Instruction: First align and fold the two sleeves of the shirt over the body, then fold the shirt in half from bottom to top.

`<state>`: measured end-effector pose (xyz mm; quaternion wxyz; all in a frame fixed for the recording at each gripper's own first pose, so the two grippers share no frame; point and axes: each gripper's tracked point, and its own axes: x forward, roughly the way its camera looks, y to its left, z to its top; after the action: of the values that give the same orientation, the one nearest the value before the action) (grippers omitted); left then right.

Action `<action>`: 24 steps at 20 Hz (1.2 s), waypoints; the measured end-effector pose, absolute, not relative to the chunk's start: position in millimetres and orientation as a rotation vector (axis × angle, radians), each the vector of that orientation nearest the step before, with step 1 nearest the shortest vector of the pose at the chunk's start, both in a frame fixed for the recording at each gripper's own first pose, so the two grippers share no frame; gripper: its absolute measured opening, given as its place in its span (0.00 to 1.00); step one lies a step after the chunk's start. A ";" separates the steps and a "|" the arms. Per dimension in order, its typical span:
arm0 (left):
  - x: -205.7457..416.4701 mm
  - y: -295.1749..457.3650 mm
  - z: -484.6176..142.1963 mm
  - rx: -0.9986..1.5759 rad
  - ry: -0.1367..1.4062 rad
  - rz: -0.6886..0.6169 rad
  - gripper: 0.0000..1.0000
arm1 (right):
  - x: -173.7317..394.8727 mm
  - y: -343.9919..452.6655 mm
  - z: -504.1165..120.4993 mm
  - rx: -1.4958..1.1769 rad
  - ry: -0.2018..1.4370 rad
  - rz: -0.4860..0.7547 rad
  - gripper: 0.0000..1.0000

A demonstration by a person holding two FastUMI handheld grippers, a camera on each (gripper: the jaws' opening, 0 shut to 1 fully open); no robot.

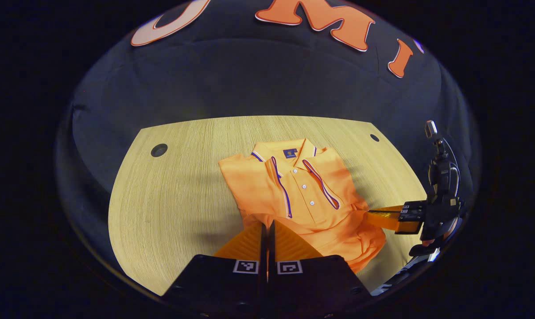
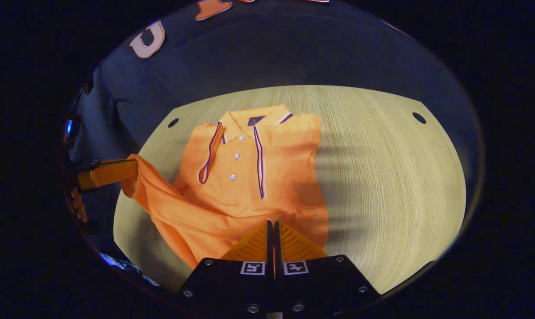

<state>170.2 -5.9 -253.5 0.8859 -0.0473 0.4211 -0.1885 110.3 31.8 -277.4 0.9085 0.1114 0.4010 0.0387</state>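
An orange polo shirt (image 1: 294, 186) (image 2: 241, 177) with dark-striped placket and collar lies on the wooden table (image 1: 174, 199), collar at the far end, sleeves folded in over the body. My left gripper (image 1: 267, 227) is shut on the shirt's bottom hem at one corner. In the right gripper view that left gripper (image 2: 134, 167) holds its corner lifted off the table, the cloth stretched toward it. My right gripper (image 2: 272, 223) is shut on the hem at the other corner. It appears at the right of the left gripper view (image 1: 370, 215), pinching the cloth.
The table (image 2: 382, 177) has round holes near its far corners (image 1: 159, 150) (image 2: 419, 118). Bare wood lies beside the shirt. A hand (image 2: 77, 206) holds the left gripper at the table's edge. Black cloth walls stand behind.
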 end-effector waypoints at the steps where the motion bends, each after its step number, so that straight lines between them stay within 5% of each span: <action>1: 172.9 -6.5 -251.9 -0.101 0.874 -0.396 0.01 | 113.3 28.0 -274.4 0.219 0.826 0.075 0.01; 8: 174.5 -9.7 -245.4 -0.133 0.868 -0.409 0.01 | 83.5 22.3 -295.3 0.143 0.915 0.101 0.05; 9: 174.3 -7.6 -246.4 -0.139 0.870 -0.405 0.01 | 81.2 27.7 -296.8 0.148 0.916 0.109 0.29; 10: 173.5 -5.4 -247.0 -0.141 0.872 -0.400 0.01 | 78.1 33.4 -299.8 0.151 0.922 0.123 0.34; 13: 173.0 -1.1 -250.4 -0.142 0.880 -0.394 0.01 | 76.3 47.9 -313.0 0.158 0.946 0.133 0.87; 16: 173.6 2.8 -250.8 -0.146 0.880 -0.387 0.01 | 83.6 62.0 -323.2 0.138 0.949 0.120 0.90; 18: 171.4 5.8 -249.8 -0.149 0.882 -0.384 0.01 | 90.1 54.6 -324.7 0.101 0.922 0.064 0.86; 19: 171.3 6.3 -250.9 -0.153 0.884 -0.384 0.01 | 92.0 47.0 -326.5 0.078 0.919 0.033 0.74; 22: 170.8 6.6 -256.1 -0.159 0.895 -0.384 0.01 | 94.4 56.5 -322.5 0.269 0.921 0.040 0.12; 24: 175.8 6.2 -254.2 -0.160 0.877 -0.381 0.01 | 107.4 44.8 -308.9 0.330 0.847 0.006 0.12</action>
<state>175.8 6.2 -254.2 0.8849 -0.0768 0.4214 -0.1831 107.4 44.8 -308.9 0.8985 0.1592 0.4091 0.0030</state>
